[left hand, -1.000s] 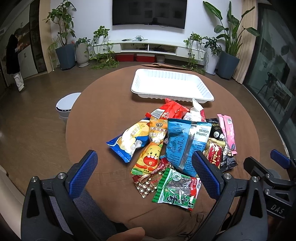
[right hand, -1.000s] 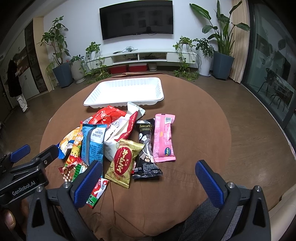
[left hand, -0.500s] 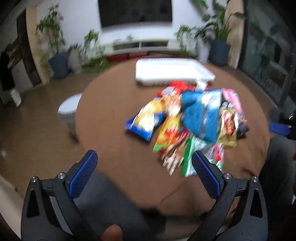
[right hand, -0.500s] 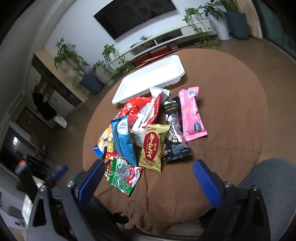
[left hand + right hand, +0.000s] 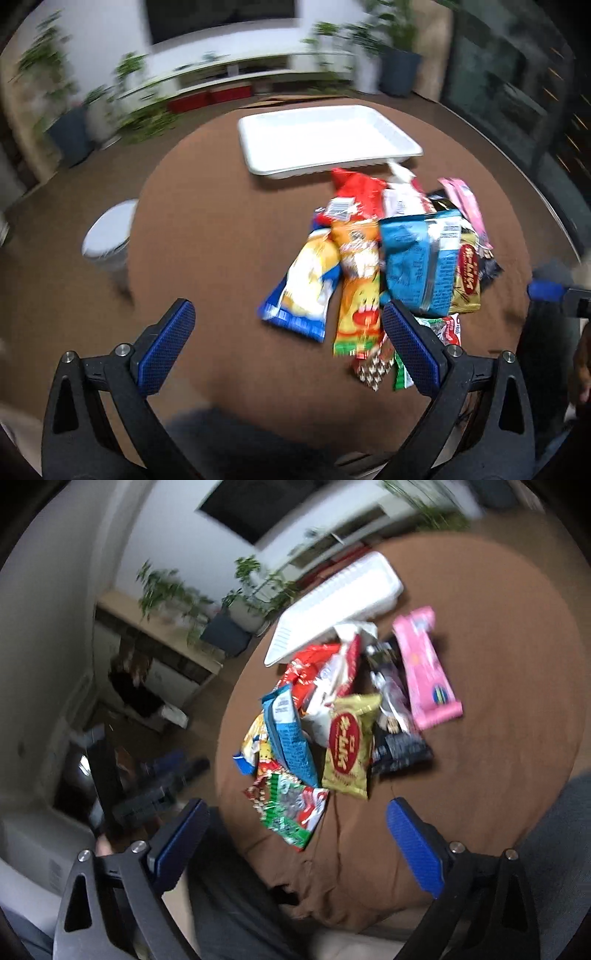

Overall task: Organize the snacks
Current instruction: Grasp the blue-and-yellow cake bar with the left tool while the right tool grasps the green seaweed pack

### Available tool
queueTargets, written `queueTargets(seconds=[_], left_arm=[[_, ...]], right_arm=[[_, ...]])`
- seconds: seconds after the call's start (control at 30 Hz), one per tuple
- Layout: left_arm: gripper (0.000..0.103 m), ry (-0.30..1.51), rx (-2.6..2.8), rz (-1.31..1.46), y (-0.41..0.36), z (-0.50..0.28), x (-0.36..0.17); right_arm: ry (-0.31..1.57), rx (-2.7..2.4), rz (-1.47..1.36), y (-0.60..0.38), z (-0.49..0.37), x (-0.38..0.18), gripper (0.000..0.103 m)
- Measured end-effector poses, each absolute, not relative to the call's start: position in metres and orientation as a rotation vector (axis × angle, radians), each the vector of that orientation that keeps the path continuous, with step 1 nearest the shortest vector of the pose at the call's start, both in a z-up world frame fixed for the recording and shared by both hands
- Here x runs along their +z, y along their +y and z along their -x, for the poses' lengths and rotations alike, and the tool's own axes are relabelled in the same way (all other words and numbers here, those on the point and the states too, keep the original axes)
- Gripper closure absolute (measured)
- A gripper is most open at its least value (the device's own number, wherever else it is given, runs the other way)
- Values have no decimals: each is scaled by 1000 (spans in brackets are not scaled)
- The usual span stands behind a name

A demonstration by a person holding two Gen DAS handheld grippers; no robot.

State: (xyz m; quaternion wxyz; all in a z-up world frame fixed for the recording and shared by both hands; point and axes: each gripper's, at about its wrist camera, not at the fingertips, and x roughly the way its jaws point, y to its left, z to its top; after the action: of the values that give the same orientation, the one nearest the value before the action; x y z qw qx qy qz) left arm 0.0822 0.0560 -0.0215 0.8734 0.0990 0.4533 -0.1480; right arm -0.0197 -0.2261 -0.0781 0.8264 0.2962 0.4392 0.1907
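Note:
A pile of snack packets lies on the round brown table point(image 5: 207, 229): a blue packet point(image 5: 421, 262), an orange one point(image 5: 360, 280), a yellow-and-blue one point(image 5: 306, 284), a red one point(image 5: 356, 192), a gold one point(image 5: 349, 744), a pink one point(image 5: 424, 672) and a green one point(image 5: 291, 808). An empty white tray point(image 5: 325, 136) sits behind the pile. My left gripper point(image 5: 290, 345) is open and empty, left of the pile near the front edge. My right gripper point(image 5: 297, 843) is open and empty, tilted, just in front of the green packet.
A small white bin point(image 5: 109, 236) stands on the floor left of the table. Potted plants point(image 5: 399, 70) and a low TV shelf point(image 5: 236, 70) line the far wall. A grey chair seat point(image 5: 554, 830) shows at the lower right of the right wrist view.
Both grippers have swung: the left view shifted so the pile sits further right, the right view rolled and tilted left. Both stay open and empty. The snacks have not moved.

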Motion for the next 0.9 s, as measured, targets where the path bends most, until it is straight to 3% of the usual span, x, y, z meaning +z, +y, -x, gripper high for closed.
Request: queueTargets(seconds=[0.07,0.13,0.17,0.27,0.9], left_arm=[[4,958,-389,-313,45,-99,-25],[15,977,-441,-426,30,-114,-36],[29,994,-462,-472,26,-120,-43],[54,1058,-524,-520,23,-142,-60],[51,1147,-616,-687,-12,-164,-93]], right_arm=[[908,421,-547,-216,18,-74,3],[874,441,-471,-204,20,-67,3],[866,449,-434,-198,20,-65,3],[874,469,-366,-188,14,-62,3],[934,489,-314,-170,5,-71,4]])
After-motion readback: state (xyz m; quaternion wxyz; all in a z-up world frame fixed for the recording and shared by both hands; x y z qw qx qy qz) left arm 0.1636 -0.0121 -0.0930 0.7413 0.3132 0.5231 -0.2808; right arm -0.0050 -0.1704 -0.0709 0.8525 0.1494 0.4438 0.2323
